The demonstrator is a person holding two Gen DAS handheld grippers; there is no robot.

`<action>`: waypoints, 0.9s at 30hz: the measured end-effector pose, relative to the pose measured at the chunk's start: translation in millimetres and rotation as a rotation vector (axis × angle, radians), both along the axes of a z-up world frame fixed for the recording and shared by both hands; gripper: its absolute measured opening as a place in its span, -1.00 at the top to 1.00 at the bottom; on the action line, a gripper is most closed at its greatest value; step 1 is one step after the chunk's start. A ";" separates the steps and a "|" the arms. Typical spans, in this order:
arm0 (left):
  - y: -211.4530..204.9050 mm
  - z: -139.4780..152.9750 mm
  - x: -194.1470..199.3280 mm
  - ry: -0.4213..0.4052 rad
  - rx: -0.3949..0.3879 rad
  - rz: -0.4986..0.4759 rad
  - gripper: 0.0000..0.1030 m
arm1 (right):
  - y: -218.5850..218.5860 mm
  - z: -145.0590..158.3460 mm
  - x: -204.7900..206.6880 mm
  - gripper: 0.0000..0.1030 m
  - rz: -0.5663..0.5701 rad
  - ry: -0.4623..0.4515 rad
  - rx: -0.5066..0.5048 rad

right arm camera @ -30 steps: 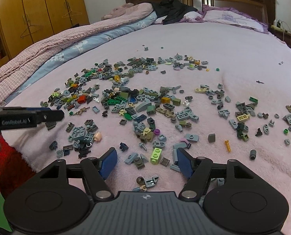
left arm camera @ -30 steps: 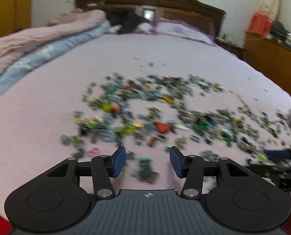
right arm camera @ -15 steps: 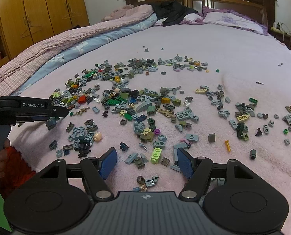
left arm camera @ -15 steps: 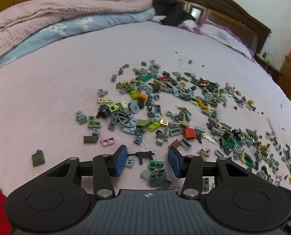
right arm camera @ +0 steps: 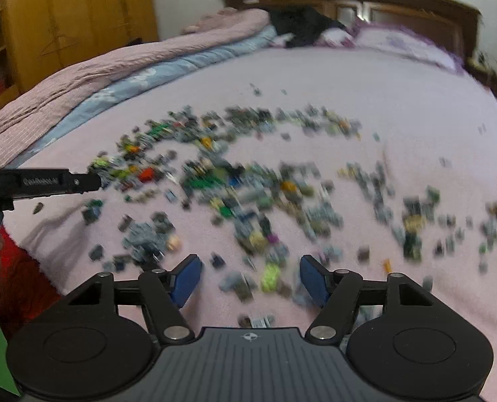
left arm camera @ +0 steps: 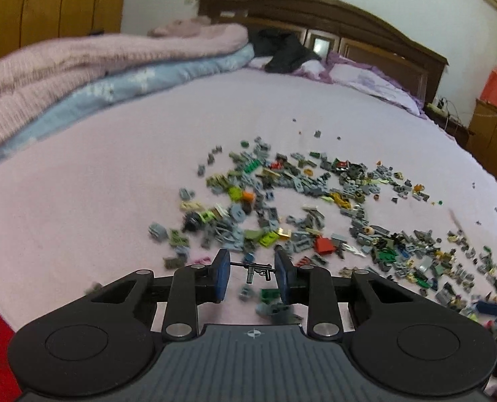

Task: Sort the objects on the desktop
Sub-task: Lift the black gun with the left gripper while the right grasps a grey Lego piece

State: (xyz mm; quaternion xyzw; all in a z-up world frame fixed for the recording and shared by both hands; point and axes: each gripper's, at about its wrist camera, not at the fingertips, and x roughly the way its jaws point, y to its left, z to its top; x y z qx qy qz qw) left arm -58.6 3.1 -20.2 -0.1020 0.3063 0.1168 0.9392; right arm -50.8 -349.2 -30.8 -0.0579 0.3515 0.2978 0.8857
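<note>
lifted now, toy gun [left arm camera: 257, 269] apparently pinched between closing left fingers [left arm camera: 222, 273].

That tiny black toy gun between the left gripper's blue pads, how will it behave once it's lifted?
The toy gun looks like thin moulded plastic, so probably stiff and very light. The left gripper, whose jaws have just been closing, spans it end to end, so it may swivel or pop out. Dropped into the scattered bricks, it should lie flat.
</note>
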 end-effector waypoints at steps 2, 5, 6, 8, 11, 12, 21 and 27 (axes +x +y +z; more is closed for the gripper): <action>3.5 1.3 -2.0 -0.006 0.009 0.007 0.42 | 12.6 12.1 -0.8 -0.31 0.076 -0.058 -0.029; 8.8 1.7 -6.0 -0.013 0.007 0.008 0.42 | 40.0 26.5 1.3 -0.07 0.217 -0.143 -0.081; 10.2 1.7 -7.6 -0.015 0.009 0.008 0.42 | 50.6 29.3 2.9 0.06 0.255 -0.163 -0.096; 13.5 2.0 -11.6 -0.022 0.011 0.010 0.42 | 74.3 31.0 6.9 0.18 0.323 -0.197 -0.127; 20.5 3.4 -18.1 -0.035 0.021 0.021 0.42 | 108.2 29.7 14.1 0.36 0.403 -0.205 -0.128; 23.3 3.9 -20.2 -0.038 0.027 0.027 0.42 | 118.2 28.8 17.6 0.41 0.426 -0.190 -0.114; 49.1 3.4 -41.0 -0.045 0.025 0.059 0.42 | 206.6 6.1 40.5 0.30 0.583 -0.099 -0.051; 61.5 0.5 -48.7 -0.048 0.002 0.071 0.42 | 231.9 -7.5 48.8 0.23 0.626 -0.091 -0.095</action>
